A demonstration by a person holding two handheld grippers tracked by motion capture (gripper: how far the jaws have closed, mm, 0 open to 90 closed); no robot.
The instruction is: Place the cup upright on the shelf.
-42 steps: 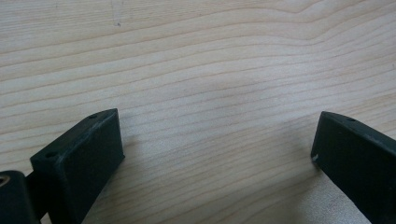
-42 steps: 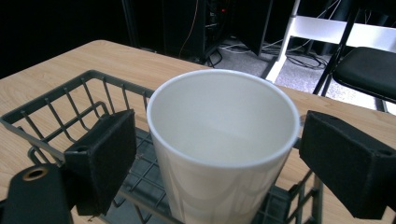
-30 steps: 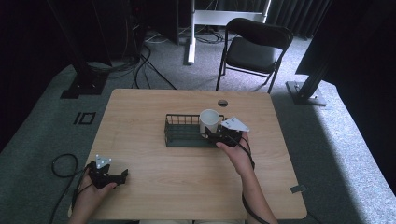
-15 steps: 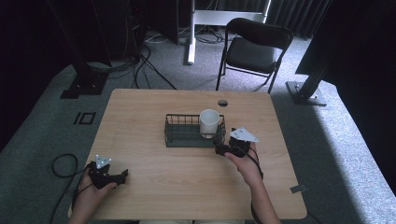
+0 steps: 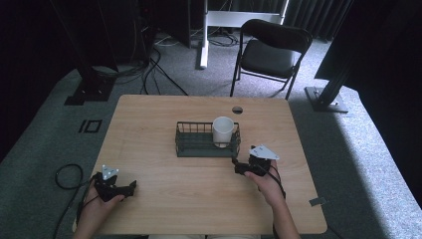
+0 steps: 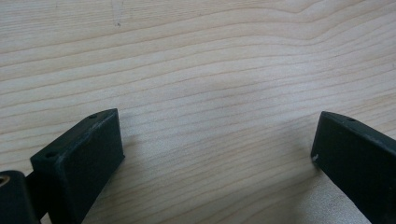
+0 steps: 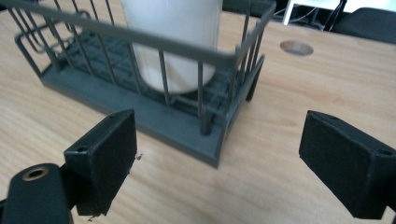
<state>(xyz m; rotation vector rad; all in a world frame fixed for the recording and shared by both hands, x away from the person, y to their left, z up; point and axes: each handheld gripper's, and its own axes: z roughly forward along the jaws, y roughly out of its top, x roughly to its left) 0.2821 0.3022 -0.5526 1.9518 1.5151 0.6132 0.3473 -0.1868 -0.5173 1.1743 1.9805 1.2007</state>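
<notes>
High view, basket: a dark wire basket (image 5: pixel 207 140) sits at the middle of the wooden table (image 5: pixel 149 124), long side across.
High view, cup: a white cup (image 5: pixel 223 131) stands upright inside the basket's right end, close to the right wall.
High view, right gripper: the right gripper (image 5: pixel 240 169) rests low over the table just beside the basket's near right corner, not touching it, jaws pointed toward the basket.
High view, left gripper: the left gripper (image 5: pixel 130 185) lies near the table's near left corner, well apart from the basket.

Left gripper view, jaws: spread wide with nothing between them but bare wood grain (idle, by the look of it).

Right gripper view, jaws: spread wide and empty, framing the basket's corner (image 7: pixel 219 140); the cup (image 7: pixel 173 42) shows behind the wire bars, upright on the basket floor.

Step in hand (a judgement): the cup looks placed, so the step is to clear away from the basket.
How to do it well: draw the right gripper straight away from the corner and low over the wood, jaws kept apart, so neither one hooks the top rail or nudges the basket and tips the cup; the left gripper need not move.
</notes>
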